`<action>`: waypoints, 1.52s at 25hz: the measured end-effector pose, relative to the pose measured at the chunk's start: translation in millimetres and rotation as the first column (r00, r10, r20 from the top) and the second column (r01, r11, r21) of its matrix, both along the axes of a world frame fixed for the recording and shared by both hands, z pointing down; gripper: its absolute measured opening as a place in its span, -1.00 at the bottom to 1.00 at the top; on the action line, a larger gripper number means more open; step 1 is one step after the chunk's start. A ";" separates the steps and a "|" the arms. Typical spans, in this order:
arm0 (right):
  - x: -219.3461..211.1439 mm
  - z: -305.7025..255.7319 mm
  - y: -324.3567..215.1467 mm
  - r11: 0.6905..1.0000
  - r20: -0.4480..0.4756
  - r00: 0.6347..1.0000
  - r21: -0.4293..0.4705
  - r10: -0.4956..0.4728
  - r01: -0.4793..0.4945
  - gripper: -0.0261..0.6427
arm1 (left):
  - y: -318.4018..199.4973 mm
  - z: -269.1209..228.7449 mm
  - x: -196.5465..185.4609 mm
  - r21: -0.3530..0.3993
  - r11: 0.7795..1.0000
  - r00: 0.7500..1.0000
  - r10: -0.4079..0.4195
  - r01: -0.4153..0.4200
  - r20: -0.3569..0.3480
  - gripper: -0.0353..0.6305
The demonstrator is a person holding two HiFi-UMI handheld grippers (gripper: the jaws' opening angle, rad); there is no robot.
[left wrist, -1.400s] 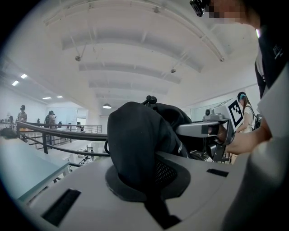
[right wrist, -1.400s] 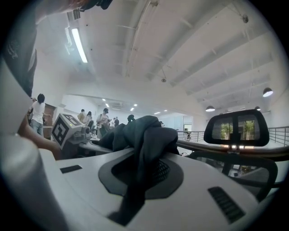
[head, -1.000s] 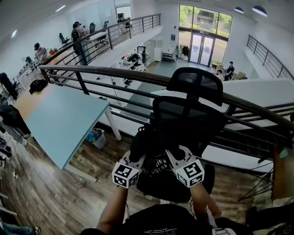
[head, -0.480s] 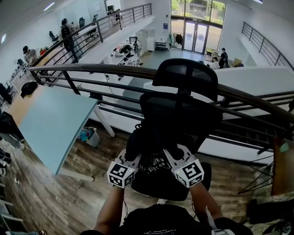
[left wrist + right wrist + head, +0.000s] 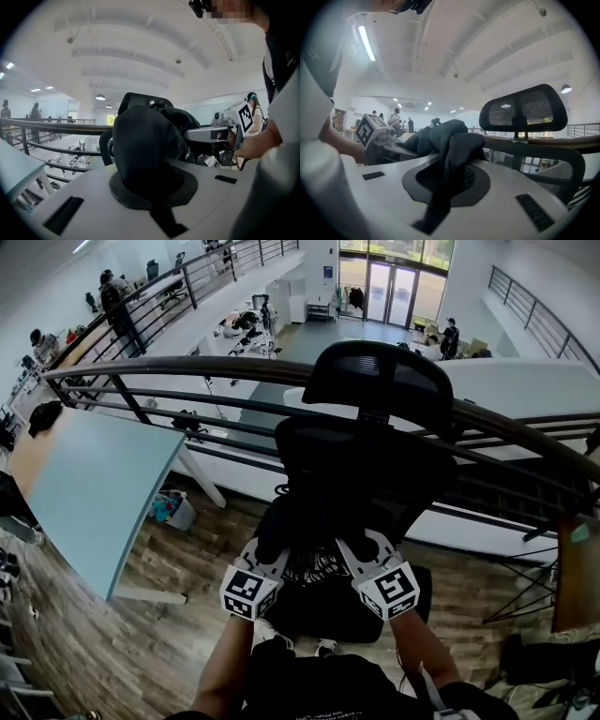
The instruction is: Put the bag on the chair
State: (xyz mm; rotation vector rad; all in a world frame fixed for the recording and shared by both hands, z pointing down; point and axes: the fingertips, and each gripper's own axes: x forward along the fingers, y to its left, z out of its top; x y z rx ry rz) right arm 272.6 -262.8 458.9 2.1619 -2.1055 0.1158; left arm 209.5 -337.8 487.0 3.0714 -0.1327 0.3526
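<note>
A black fabric bag [image 5: 311, 538] hangs over the seat [image 5: 328, 607] of a black office chair [image 5: 375, 442], in front of its mesh backrest. My left gripper [image 5: 272, 554] is shut on the bag's left side, where dark cloth [image 5: 140, 150] bulges out of the jaws. My right gripper [image 5: 354, 549] is shut on the bag's right side, with a fold of the bag [image 5: 450, 140] pinched between its pads. The headrest [image 5: 524, 110] shows to the right in the right gripper view. Whether the bag touches the seat is hidden.
A dark railing [image 5: 187, 367] runs behind the chair, with a lower floor beyond it. A light blue table [image 5: 89, 484] stands to the left, a small bin [image 5: 173, 510] by its leg. Wood floor lies around the chair. People stand far back left.
The view has shifted closer over the chair. Both grippers and the bag sit slightly lower against the backrest; both grips are unchanged.
</note>
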 end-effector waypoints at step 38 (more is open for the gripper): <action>69.4 178.1 -6.4 0.974 0.157 0.975 -0.190 0.156 -0.125 -0.82 | -14.0 177.1 78.6 -0.124 0.988 0.979 0.116 -0.095 0.170 -0.82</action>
